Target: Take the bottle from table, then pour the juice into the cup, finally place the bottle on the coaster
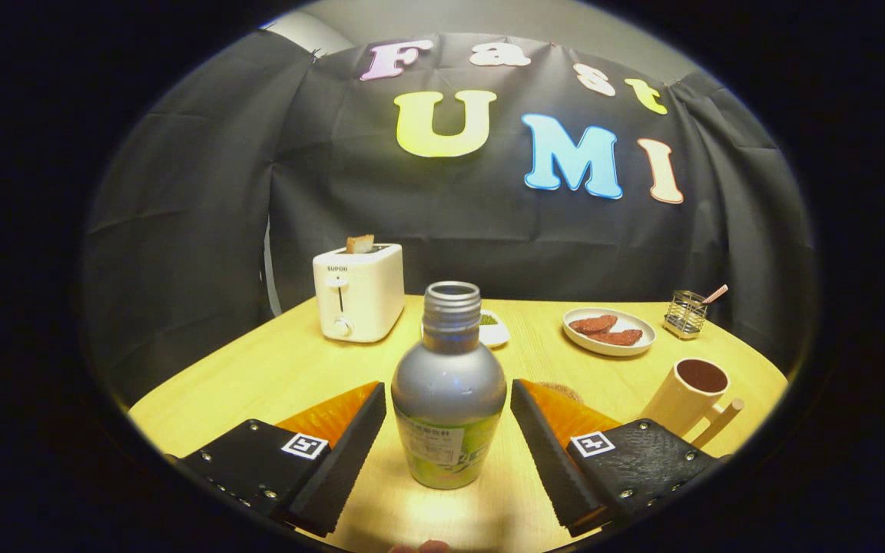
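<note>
I see the bottle [449, 384] as matt, brushed-looking metal with a glossy paper or plastic label low on its body, standing untouched between my tool's [449, 403] spread fingers. The tabletop [273, 369] looks like smooth pale wood grain, faintly shiny. The toaster [358, 296] is glossy plastic, the cup [688, 395] smooth and matt.

The bottle [449, 384] between the spread fingers hides most of a small dish [495, 332] beyond it; the right finger [546, 445] covers much of the coaster [561, 392]
</note>
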`<state>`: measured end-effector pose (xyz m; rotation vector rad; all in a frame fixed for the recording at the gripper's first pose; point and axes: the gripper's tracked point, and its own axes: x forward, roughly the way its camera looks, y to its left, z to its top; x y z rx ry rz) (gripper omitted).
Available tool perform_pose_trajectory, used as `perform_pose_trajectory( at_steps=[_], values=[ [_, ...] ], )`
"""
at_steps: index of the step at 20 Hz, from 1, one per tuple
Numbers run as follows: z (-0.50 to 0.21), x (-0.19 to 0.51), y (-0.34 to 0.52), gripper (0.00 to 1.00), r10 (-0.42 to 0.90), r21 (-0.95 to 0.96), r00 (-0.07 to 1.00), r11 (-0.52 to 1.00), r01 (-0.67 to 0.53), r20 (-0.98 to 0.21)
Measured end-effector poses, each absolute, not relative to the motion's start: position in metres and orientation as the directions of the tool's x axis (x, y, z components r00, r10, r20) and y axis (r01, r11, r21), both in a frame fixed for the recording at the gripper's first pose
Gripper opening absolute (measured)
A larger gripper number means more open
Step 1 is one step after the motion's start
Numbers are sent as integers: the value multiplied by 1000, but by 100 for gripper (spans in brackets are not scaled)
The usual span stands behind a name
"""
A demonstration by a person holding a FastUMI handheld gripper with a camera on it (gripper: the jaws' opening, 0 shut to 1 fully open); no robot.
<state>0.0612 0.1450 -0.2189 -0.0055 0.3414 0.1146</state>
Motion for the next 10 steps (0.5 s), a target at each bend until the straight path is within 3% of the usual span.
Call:
perform_pose_trajectory(
  at_steps=[10],
  values=[
    [-259, 54, 143, 99, 87, 42, 895, 996, -77, -438]
  ],
)
